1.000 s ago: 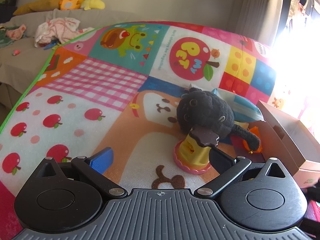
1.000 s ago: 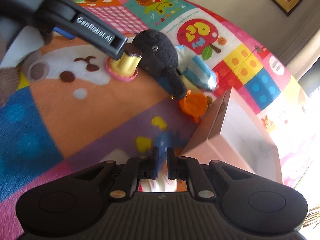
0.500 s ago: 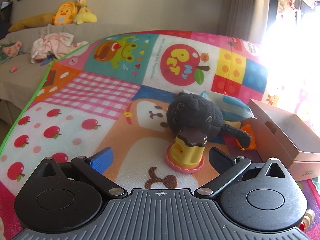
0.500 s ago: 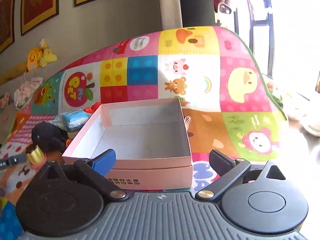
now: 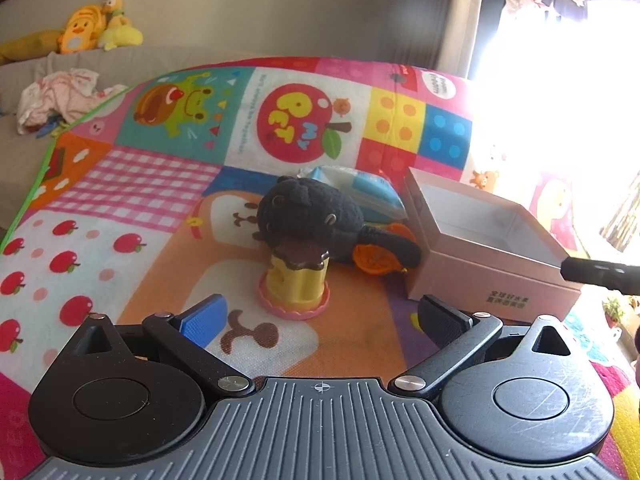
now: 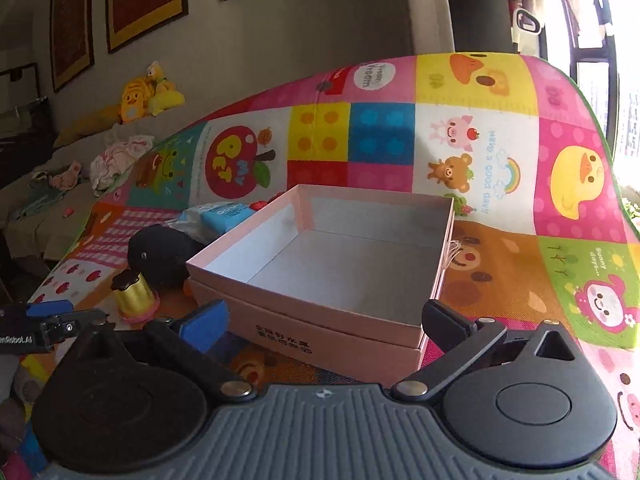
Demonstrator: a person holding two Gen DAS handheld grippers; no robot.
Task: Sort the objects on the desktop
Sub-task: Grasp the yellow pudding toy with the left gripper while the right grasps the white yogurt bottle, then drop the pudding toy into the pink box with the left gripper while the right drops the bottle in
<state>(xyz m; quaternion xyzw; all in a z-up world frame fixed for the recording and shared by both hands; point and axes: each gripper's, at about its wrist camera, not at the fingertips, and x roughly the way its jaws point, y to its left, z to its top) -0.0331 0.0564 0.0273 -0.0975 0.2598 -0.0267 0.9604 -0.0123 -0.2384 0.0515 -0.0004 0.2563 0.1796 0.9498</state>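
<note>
A yellow pudding toy [image 5: 295,283] with a brown top and pink base stands on the colourful play mat, just ahead of my open, empty left gripper [image 5: 320,318]. A black plush toy [image 5: 308,212] lies right behind it, with an orange toy [image 5: 374,258] and a blue-white packet [image 5: 362,188] beside it. An open pink box [image 6: 340,264] sits to their right, directly ahead of my open, empty right gripper [image 6: 324,322]. The box looks empty. In the right wrist view the pudding toy [image 6: 134,294] and plush [image 6: 160,254] lie left of the box.
The mat [image 5: 140,196] covers a raised surface with a green edge on the left. A sofa [image 5: 36,80] with clothes and yellow plush toys stands behind. Bright window at the right. The left gripper [image 6: 44,326] shows at the right wrist view's left edge.
The right gripper opened and swung from looking down at the mat to facing the pink box. The left gripper drew back slightly from the pudding toy and turned right, bringing the box into view.
</note>
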